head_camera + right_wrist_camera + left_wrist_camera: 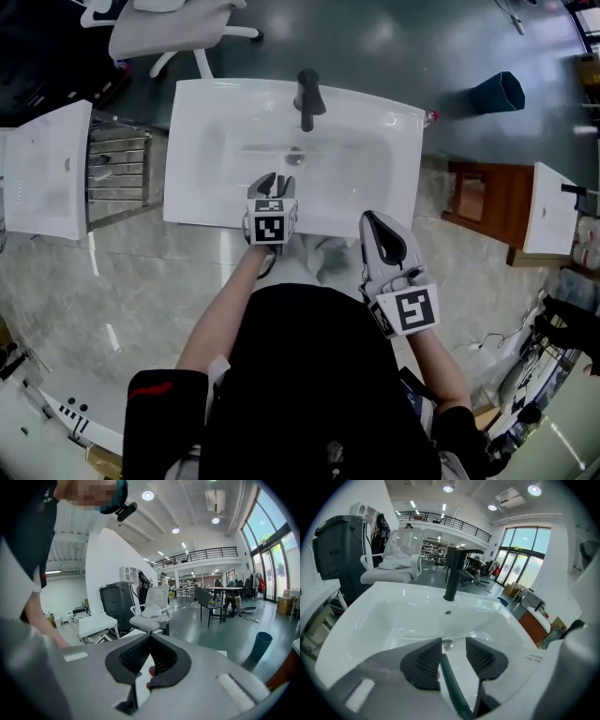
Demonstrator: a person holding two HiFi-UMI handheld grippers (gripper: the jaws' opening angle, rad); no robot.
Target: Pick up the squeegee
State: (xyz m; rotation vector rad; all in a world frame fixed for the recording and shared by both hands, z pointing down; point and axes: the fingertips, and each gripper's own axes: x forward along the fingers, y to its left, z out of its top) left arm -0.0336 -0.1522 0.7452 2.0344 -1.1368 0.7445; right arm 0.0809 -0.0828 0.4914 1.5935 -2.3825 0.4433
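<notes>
A thin dark green strip, which looks like part of the squeegee, runs between the jaws in the left gripper view. It lies close to the left pad and apart from the other pad. The head view does not show it. My left gripper is open and tilts down over the front of the white sink, facing the black faucet and the drain. My right gripper hangs at the sink's front right corner. Its jaws are shut with nothing between them.
A white office chair stands behind the sink. A second white basin and a metal rack are at the left. To the right are a wooden cabinet and a teal bin.
</notes>
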